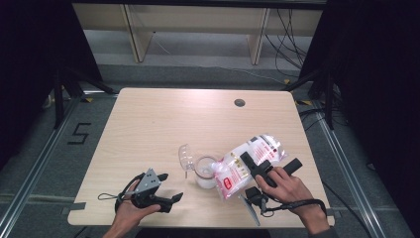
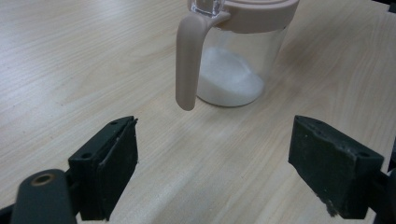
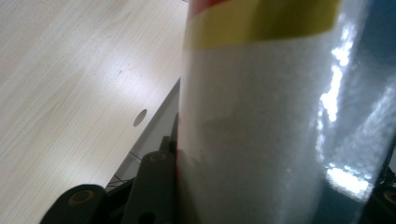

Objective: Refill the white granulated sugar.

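A clear plastic bag of white granules (image 1: 233, 173) with a red and yellow label lies tilted, its lower end over a small clear jar (image 1: 204, 171). My right gripper (image 1: 271, 162) is shut on the bag's upper part, one jaw on either side. In the right gripper view the bag (image 3: 261, 116) stands between the jaws of my right gripper (image 3: 268, 196). The jar (image 2: 233, 70) has a beige rim and handle (image 2: 187, 60) and holds a heap of white granules. My left gripper (image 1: 171, 187) rests near the table's front left, open and holding nothing, aimed at the jar (image 2: 215, 163).
The jar's clear lid (image 1: 185, 156) is flipped open to its left. A round cable hole (image 1: 239, 102) sits in the light wooden table (image 1: 148, 124) near the far edge. Shelving and cables stand beyond the table.
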Demonstrator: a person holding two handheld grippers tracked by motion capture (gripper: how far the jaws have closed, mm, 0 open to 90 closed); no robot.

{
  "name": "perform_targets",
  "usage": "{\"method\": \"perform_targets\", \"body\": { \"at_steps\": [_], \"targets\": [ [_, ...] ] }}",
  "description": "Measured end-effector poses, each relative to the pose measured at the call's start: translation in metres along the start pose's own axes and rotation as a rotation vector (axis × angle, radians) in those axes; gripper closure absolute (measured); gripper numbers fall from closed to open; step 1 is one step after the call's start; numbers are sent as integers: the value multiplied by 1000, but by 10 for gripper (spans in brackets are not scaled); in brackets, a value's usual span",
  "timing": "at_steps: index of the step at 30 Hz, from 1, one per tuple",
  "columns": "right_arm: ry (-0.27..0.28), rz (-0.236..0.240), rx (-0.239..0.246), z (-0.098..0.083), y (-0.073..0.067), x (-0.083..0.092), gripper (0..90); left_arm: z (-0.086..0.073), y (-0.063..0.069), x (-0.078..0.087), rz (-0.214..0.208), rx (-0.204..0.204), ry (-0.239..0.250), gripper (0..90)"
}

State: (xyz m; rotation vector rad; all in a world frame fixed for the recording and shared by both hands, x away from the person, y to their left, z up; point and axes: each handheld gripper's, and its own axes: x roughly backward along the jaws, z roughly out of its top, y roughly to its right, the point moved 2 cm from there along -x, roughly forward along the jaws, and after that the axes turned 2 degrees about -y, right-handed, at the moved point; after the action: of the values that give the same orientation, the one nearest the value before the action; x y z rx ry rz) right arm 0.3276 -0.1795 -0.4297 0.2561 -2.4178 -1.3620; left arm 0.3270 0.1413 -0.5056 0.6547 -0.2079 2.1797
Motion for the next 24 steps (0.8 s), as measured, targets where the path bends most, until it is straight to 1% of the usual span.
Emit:
{"method": "perform_targets", "body": {
  "at_steps": [1, 3, 5, 6, 7, 8, 10, 12, 14, 15, 19, 20, 21, 22, 23, 24],
  "targets": [
    [0, -2, 3, 0, 0, 0, 687, -1, 2, 0, 0, 24, 0, 153],
    [3, 0, 7, 1, 1, 0, 688, -1, 2, -1, 0, 28, 4, 153],
    [3, -3, 3, 1, 1, 0, 689, -1, 1, -1, -1, 13, -2, 153],
    [0, -3, 20, 1, 2, 0, 689, -1, 2, -1, 3, 30, -2, 154],
    [0, -1, 9, 0, 2, 0, 690, -1, 2, -1, 5, 26, -6, 153],
    [-1, 4, 13, 0, 2, 1, 690, -1, 1, -1, 3, 10, -8, 153],
    [-2, -6, 2, 0, 1, 1, 691, 0, 0, -1, 3, -6, -7, 153],
    [-4, -4, 3, -1, 1, 1, 692, -1, 1, -1, -3, 1, -6, 154],
    [-4, -6, 3, -1, 1, 1, 693, -1, 0, -1, 1, -1, -7, 153],
    [-3, -7, 2, -1, 2, 1, 694, -1, 2, -1, 5, 27, -4, 153],
    [-5, -4, 3, -1, 2, 1, 695, -1, 2, -1, 5, 16, -8, 153],
    [-3, -5, 1, -1, 2, 1, 695, -1, 1, -1, 4, 3, -3, 154],
    [0, -7, 2, -1, 2, 1, 696, 0, 0, -1, 4, -7, -9, 153],
    [-1, -7, -1, 0, 1, 1, 696, -1, 1, 0, 5, 17, -12, 153],
    [0, -5, 1, 0, 1, 1, 697, -1, 1, 0, 1, 3, -10, 153],
    [-1, -4, 0, 0, 2, 1, 697, -1, 1, 0, 1, 1, -11, 153]
  ]
}}
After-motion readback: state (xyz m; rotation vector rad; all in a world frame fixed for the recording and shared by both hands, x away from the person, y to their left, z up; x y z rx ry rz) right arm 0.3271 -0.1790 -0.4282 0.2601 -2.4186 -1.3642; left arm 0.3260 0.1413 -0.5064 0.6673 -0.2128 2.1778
